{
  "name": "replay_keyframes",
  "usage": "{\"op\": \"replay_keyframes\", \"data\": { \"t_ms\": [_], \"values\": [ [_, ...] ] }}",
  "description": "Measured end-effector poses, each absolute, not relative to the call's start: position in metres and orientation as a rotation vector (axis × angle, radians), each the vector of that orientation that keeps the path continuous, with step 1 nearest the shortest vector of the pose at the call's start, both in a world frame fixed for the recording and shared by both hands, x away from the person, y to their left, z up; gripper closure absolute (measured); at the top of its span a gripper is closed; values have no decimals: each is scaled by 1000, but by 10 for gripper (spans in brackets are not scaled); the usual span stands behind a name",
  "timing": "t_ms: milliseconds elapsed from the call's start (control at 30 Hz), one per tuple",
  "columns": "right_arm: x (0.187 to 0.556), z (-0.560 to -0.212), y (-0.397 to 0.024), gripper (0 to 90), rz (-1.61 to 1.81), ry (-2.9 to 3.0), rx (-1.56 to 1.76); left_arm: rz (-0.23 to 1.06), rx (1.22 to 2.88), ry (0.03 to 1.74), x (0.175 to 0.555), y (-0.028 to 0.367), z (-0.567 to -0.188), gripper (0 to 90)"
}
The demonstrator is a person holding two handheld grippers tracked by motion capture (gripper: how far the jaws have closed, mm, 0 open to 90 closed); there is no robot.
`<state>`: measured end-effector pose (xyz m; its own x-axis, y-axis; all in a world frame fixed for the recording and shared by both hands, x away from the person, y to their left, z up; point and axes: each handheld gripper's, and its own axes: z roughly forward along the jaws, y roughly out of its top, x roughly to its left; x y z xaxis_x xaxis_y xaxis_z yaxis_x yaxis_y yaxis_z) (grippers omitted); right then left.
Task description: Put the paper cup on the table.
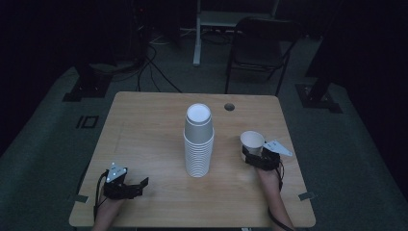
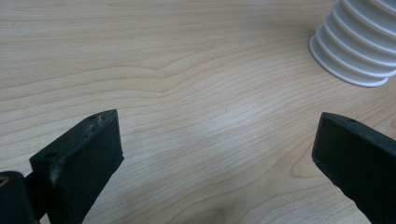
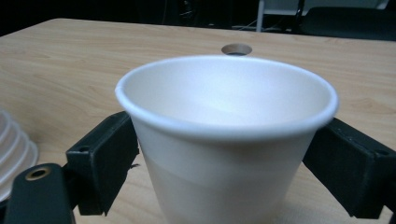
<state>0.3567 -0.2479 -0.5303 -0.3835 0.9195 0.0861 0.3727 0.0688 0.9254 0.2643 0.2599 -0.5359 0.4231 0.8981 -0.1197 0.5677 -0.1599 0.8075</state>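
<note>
Upright, the paper cup (image 3: 226, 140) sits clamped in the right hand-held gripper (image 1: 260, 156), the cup stack (image 1: 198, 142) nearby; left hand-held gripper (image 1: 136, 186) gapes wide

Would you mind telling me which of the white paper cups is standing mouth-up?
The single cup between the right gripper's jaws stands with its open mouth up; the cups in the stack at the table's middle are all upside down, bases upward.

The left claw (image 1: 142, 183) lay low at the person's near left, its jaws spread wide with nothing between them. The right claw (image 1: 253, 155) reached farther forward, jaws closed against something held upright, forearm extended behind it.
</note>
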Motion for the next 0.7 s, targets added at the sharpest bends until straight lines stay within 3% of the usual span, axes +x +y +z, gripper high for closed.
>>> {"op": "replay_keyframes", "data": {
  "t_ms": [700],
  "values": [
    [318, -538, -265, 100, 1197, 1892, 1284, 505, 1865, 1266, 264, 260, -537, 20]
  ]
}}
